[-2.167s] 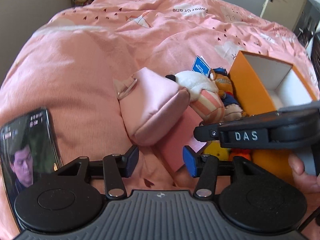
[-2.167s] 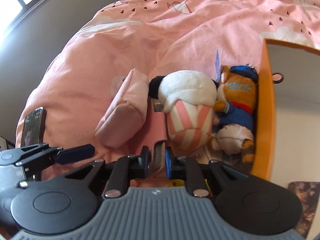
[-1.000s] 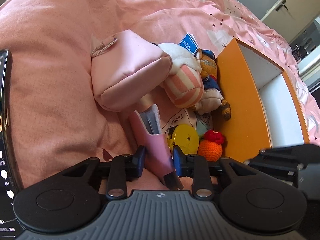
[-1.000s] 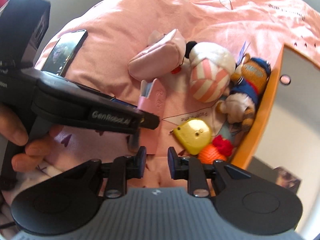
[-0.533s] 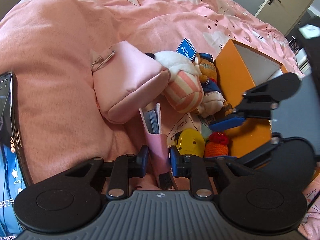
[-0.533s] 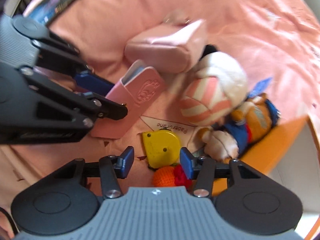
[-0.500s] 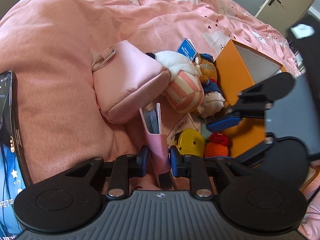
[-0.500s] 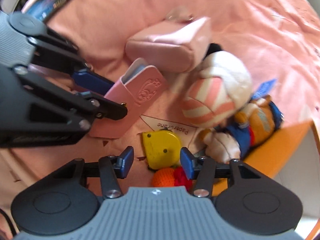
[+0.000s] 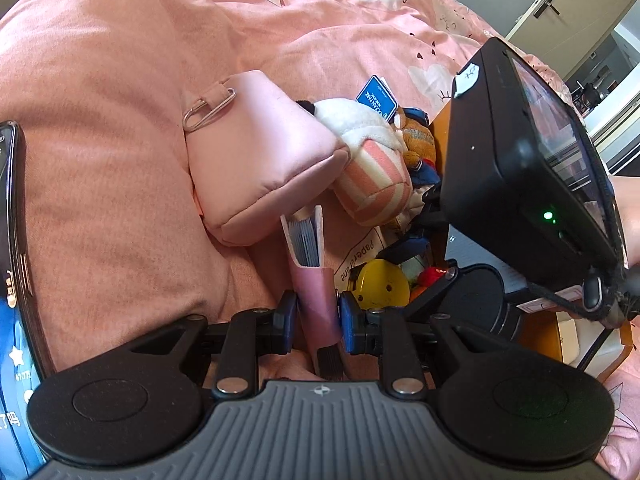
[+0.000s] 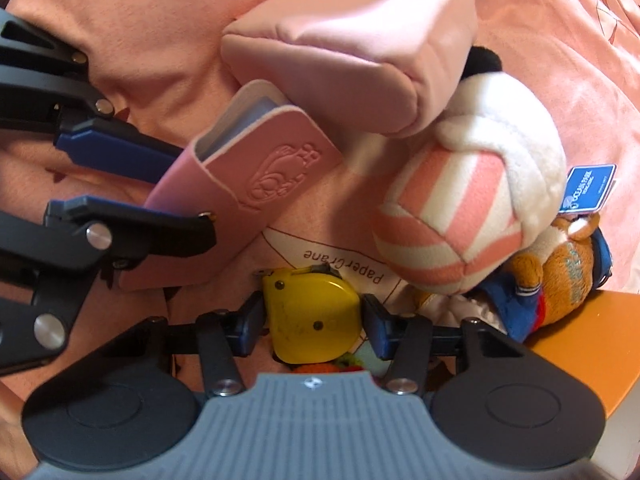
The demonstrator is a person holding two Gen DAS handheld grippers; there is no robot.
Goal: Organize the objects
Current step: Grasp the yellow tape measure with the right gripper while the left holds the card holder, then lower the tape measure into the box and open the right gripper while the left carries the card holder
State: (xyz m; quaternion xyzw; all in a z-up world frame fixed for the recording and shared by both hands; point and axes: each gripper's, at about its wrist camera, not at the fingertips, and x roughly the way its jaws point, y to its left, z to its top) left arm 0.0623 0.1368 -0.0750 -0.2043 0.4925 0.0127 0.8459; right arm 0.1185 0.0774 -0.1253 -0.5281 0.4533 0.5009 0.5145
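Note:
My left gripper [image 9: 318,318] is shut on a pink card sleeve [image 9: 316,288] with cards showing at its open end; the sleeve [image 10: 240,196] also shows in the right wrist view, held edge-up on the bed. My right gripper [image 10: 313,320] is open, its fingers on either side of a yellow tape measure [image 10: 314,314], which also shows in the left wrist view [image 9: 382,290]. An orange crochet toy [image 10: 320,367] lies just under it. A pink pouch [image 9: 256,168], a striped plush [image 10: 460,208] and a bear plush [image 10: 568,272] lie beyond.
An orange box [image 10: 592,344] stands at the right. A phone [image 9: 10,240] lies on the pink duvet [image 9: 100,100] at the left. The right gripper's body [image 9: 520,168] blocks the box in the left wrist view.
My right gripper has come down and forward so its open fingers now straddle the yellow tape measure. My left gripper still holds the pink sleeve, nearly unmoved.

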